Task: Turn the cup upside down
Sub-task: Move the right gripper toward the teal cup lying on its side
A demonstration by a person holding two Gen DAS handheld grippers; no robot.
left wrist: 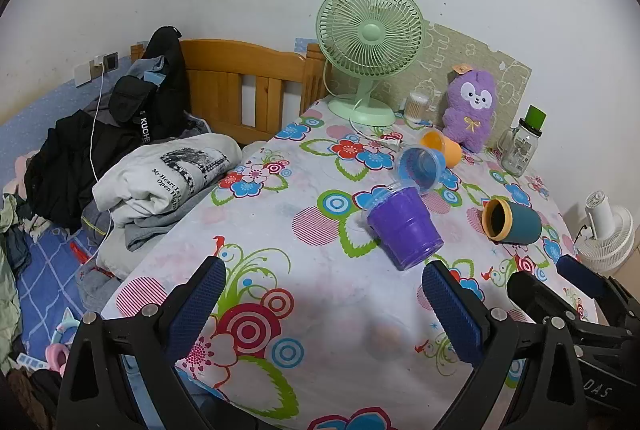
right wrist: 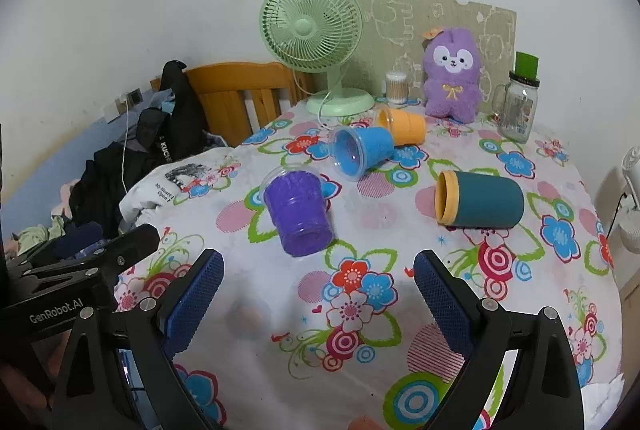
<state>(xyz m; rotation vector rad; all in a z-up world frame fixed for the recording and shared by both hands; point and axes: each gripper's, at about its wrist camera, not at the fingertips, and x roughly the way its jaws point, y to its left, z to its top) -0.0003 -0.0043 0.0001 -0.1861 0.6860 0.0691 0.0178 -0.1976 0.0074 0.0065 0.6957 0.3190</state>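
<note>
Several cups lie on their sides on the flowered tablecloth (right wrist: 360, 370): a purple cup (left wrist: 404, 226) (right wrist: 298, 216), a blue cup (left wrist: 420, 166) (right wrist: 362, 152), an orange cup (left wrist: 442, 146) (right wrist: 402, 126) and a teal cup with a yellow rim (left wrist: 512, 224) (right wrist: 478, 200). My left gripper (left wrist: 324, 304) is open and empty, just short of the purple cup. My right gripper (right wrist: 318, 300) is open and empty, in front of the purple and teal cups. The right gripper also shows at the right edge of the left wrist view (left wrist: 556, 286).
A green desk fan (right wrist: 316, 42), a purple plush toy (right wrist: 452, 78), a cotton-swab jar (right wrist: 396, 88) and a glass jar with a green lid (right wrist: 518, 110) stand at the back. A bed with piled clothes (left wrist: 120, 166) lies left. A white fan (left wrist: 608, 230) stands right.
</note>
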